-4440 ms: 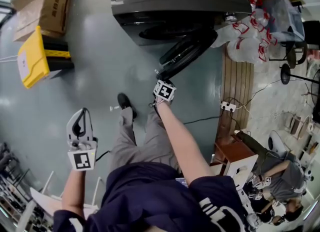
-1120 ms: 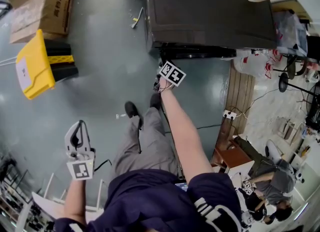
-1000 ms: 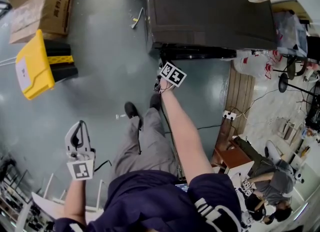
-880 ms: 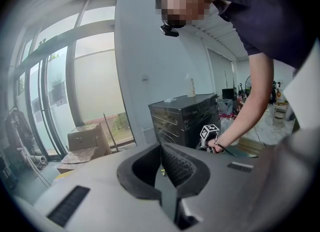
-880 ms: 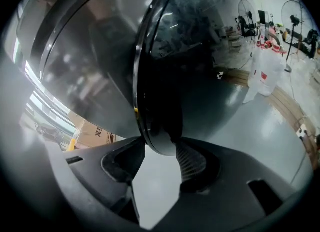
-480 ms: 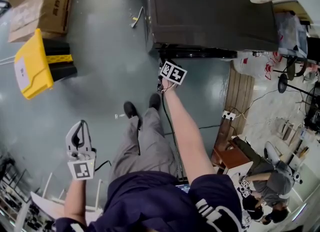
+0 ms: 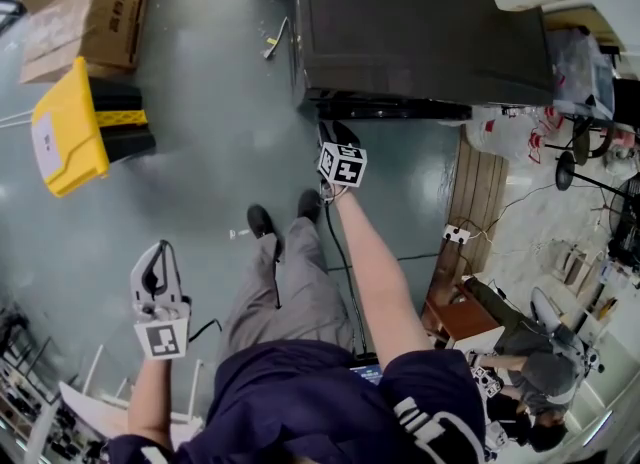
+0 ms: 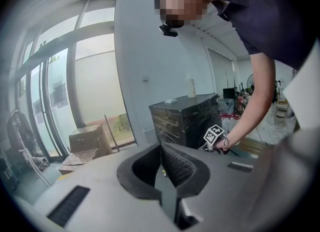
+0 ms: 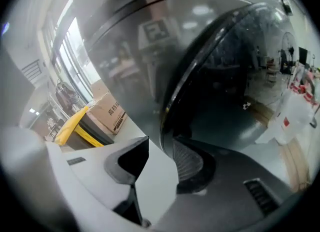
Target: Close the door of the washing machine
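Note:
The dark washing machine (image 7: 420, 22) stands at the top of the head view, its round door (image 9: 210, 76) lying flush against the front. My right gripper (image 7: 335, 134) is just before that front, low down. In the right gripper view my right gripper (image 9: 160, 148) is open; its jaws have just been closing, and the door's dark rim (image 9: 170, 101) runs down to just ahead of the gap. I cannot tell whether they touch. My left gripper (image 7: 155, 257) hangs far off at the lower left. In its own view my left gripper (image 8: 162, 148) is shut on nothing.
A yellow bin (image 7: 65, 137) and cardboard boxes (image 7: 85, 12) stand at the left. White bags (image 7: 510, 127), wooden boards (image 7: 480, 192) and a power strip (image 7: 455, 235) lie right of the machine. The operator's shoes (image 7: 262, 222) stand on the grey floor, and another person (image 7: 540, 372) sits at the lower right.
The door, open in the earliest frame, now lies against the machine. Over the last second the right gripper has rolled and drawn slightly back from the front. The left gripper has kept still.

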A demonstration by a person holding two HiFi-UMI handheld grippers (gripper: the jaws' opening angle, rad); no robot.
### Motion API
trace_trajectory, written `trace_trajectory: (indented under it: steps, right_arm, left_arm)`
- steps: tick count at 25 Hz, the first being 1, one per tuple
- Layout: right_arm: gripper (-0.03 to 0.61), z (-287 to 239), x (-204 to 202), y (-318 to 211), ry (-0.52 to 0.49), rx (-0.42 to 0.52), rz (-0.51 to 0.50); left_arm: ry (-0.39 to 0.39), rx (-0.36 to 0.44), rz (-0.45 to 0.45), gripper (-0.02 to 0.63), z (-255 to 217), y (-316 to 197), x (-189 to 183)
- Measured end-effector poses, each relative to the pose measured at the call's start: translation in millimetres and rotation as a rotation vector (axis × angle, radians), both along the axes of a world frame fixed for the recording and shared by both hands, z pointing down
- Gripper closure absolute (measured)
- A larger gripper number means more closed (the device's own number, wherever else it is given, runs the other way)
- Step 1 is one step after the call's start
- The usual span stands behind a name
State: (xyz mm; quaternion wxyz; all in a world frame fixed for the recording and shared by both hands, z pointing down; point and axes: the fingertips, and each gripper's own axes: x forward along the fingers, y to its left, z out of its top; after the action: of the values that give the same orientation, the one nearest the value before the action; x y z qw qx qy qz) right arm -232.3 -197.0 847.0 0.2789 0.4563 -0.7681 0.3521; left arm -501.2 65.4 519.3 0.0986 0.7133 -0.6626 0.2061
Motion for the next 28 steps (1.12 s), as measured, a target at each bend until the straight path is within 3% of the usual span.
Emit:
trace_trajectory:
  steps: [4,6,11,19,28]
  right_arm:
    - [0.421,-20.6,-0.4,8.6,0.015,0.076,-0.069]
    - [0.464,-31.5,-0.8,10.1,0.035,0.124,-0.107]
    - [0.49,-66.1,-4.2,20.3,0.049,0.196,-0.182]
    - [0.557,-183.2,-13.3,35.2,-0.026,0.381,-0.256]
    - [0.558,-313.0,-4.4,42.2,-0.08,0.567,-0.292]
  left_arm:
    - [0.0,0.02,-0.001,0.588,-11.1,-5.0,3.7]
    - [-0.003,0.04,0.003,0.588,-17.4,-9.8,4.4]
    - [-0.015,0.075,0.008,0.588,-33.1,-18.6,7.7]
    - [-0.006,0.145,-0.006,0.588,-68.0,-34.0,6.1]
    - [-0.002,0.253,0.004,0.588,-117.1,-42.1,14.5]
